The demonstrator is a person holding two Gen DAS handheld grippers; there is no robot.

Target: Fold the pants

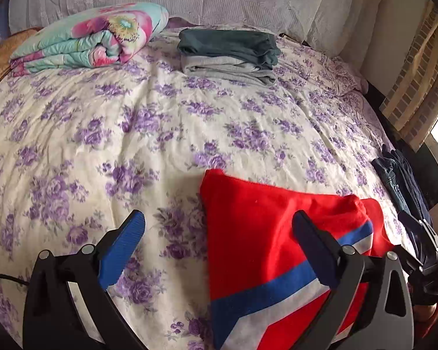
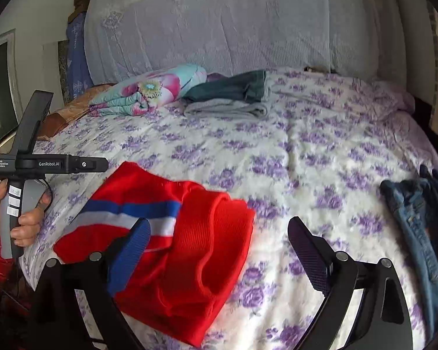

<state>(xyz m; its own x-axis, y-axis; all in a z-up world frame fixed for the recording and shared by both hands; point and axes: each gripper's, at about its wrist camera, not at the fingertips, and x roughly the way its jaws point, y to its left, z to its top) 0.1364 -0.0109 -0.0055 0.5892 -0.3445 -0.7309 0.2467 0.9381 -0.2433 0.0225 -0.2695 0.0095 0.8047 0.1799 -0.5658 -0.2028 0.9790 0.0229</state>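
Red pants [image 1: 257, 233] with a blue and white stripe lie folded on the bed's near edge; they also show in the right wrist view [image 2: 189, 233]. My left gripper [image 1: 219, 230] is open and empty, its right finger above the red pants. My right gripper [image 2: 219, 236] is open and empty above the right side of the red pants. The left gripper's body [image 2: 23, 163] shows at the left of the right wrist view, held in a hand.
A stack of folded dark green and grey garments [image 1: 230, 55] and a rolled floral quilt [image 1: 87, 40] lie at the far side of the bed [image 1: 131, 122]. Blue jeans [image 2: 417, 218] lie at the bed's right edge. A covered headboard stands behind.
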